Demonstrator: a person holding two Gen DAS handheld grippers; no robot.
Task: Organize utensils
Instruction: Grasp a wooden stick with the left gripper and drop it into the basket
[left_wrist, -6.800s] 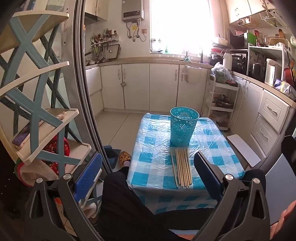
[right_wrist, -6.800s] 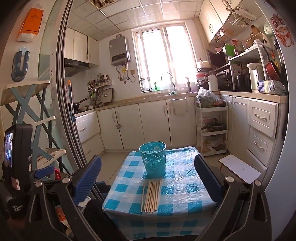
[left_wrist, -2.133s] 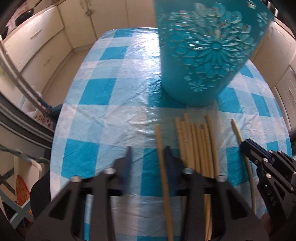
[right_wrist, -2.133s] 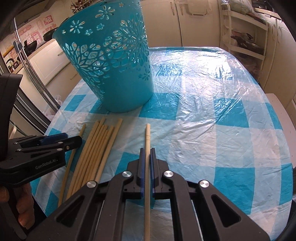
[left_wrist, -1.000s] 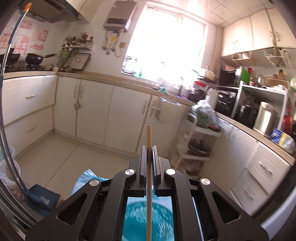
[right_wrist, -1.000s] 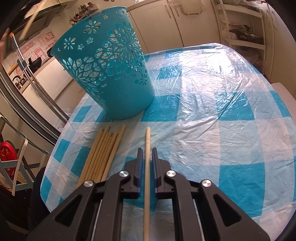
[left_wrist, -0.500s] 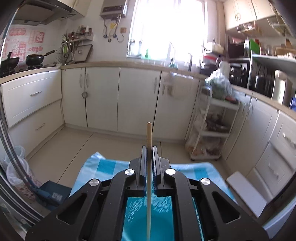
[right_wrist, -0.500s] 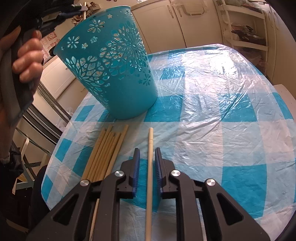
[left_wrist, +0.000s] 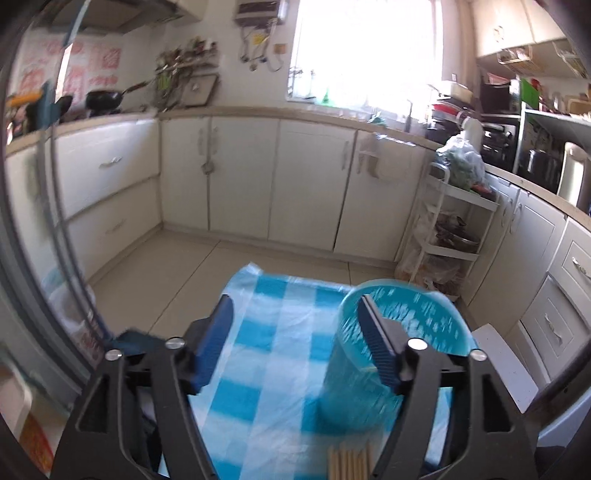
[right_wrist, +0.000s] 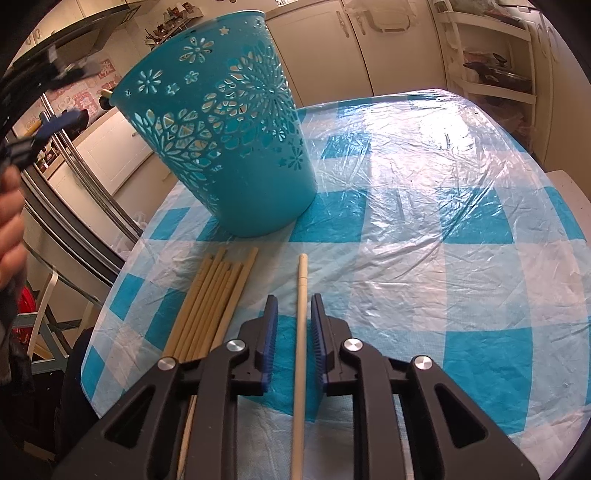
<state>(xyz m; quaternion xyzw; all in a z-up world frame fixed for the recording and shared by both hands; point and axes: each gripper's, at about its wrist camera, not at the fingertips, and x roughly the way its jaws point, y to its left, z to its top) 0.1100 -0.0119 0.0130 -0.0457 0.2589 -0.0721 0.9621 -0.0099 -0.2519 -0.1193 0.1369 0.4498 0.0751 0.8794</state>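
In the left wrist view our left gripper (left_wrist: 295, 336) has its fingers (left_wrist: 216, 338) spread wide and opening, with nothing between them but the checked cloth of the surface (left_wrist: 275, 354) below. The teal basket (left_wrist: 391, 350) stands upright just behind the right-hand finger, which overlaps its rim, and the tips of the bundle of chopsticks (left_wrist: 351, 461) show at the bottom edge, in front of the basket. The picture is blurred. Half a second ago these fingers were clamped on one chopstick held upright over the basket's mouth; now that stick is gone from them, and the basket sits off to the right instead of straight under the gripper. In the right wrist view our right gripper (right_wrist: 294, 325) hangs low over the surface with its fingers (right_wrist: 269, 332) narrowly parted, straddling a single pale chopstick (right_wrist: 301, 314) that lies flat on the cloth; a gap shows on either side, so the pads do not press it. The bundle lies just to its left, and the basket stands behind both. At the far left edge a hand (right_wrist: 9, 229) and the blurred left gripper appear beside the basket's rim. A second ago this gap was tighter around the same stick.
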